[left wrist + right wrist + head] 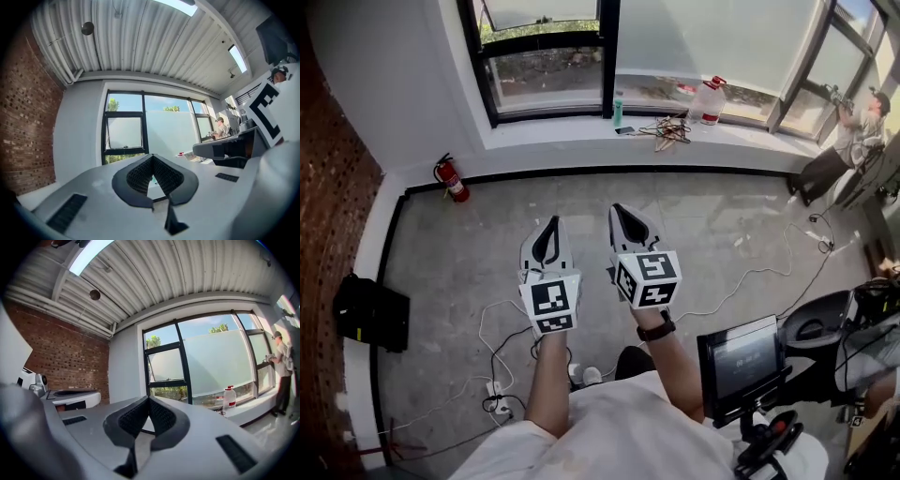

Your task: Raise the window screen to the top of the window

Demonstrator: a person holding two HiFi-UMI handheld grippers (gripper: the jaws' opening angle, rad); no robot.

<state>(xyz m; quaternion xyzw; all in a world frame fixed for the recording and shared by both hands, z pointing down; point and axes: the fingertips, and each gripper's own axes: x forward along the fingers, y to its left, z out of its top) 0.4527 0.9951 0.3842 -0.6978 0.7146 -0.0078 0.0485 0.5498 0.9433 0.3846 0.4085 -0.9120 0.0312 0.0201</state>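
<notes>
The window screen (712, 37) is a frosted white sheet over the wide pane at the back. It hangs down close to the sill, with clear glass and sky above it in the right gripper view, where the screen (218, 359) shows plainly. The left gripper view has the screen (171, 129) straight ahead. Both grippers are held level over the floor, well short of the window. My left gripper (549, 225) (151, 158) is shut and empty. Beside it, my right gripper (622, 212) (147, 399) is shut too, with nothing in it.
On the sill (581, 131) lie a tangle of cables (667, 129), a large clear bottle (708, 101) and a small green bottle (618, 112). A fire extinguisher (452, 178) stands at the left wall, a black bag (370, 312) nearer. A person (853, 141) works at the right window. A monitor on a stand (741, 361) is close right; cords cross the floor.
</notes>
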